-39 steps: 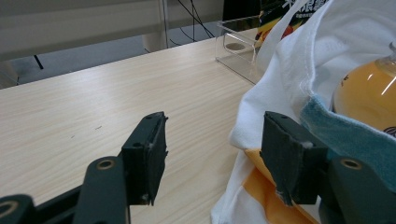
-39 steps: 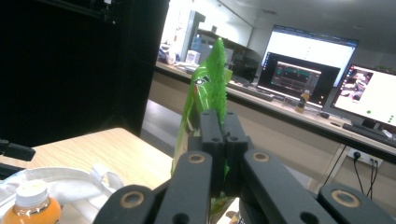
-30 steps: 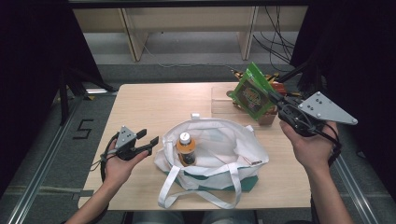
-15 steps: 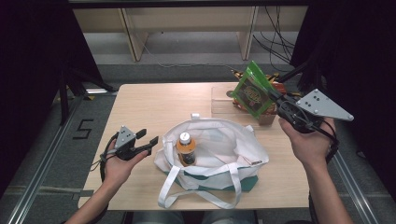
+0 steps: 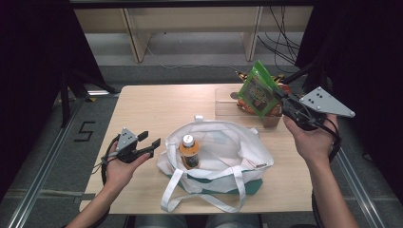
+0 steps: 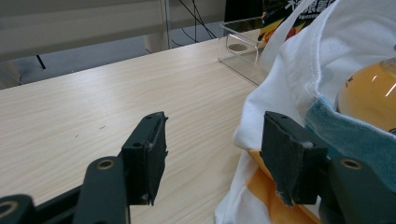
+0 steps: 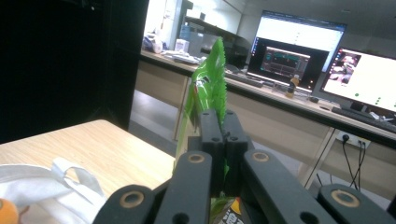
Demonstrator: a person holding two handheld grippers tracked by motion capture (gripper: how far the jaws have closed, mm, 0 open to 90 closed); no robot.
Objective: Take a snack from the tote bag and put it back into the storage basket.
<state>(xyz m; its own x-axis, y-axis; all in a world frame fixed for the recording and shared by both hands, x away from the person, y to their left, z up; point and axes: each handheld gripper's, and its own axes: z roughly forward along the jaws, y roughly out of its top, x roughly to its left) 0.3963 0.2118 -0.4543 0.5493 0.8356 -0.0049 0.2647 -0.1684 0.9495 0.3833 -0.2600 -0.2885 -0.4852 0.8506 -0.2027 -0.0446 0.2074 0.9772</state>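
Observation:
A white tote bag lies open in the middle of the table with an orange drink bottle upright inside it. My right gripper is shut on a green snack packet, held in the air above the clear box at the table's right back. In the right gripper view the jaws pinch the green packet edge-on. My left gripper rests open just left of the bag, nothing between its jaws; in the left gripper view its right fingertip is against the bag's cloth.
The clear box holds more snack packets. Bare tabletop lies at the back left. The bag's handles trail toward the front edge. Desks with lit monitors stand beyond the table in the right gripper view.
The right gripper with the green packet has shifted slightly. The left gripper and the bag have stayed put.

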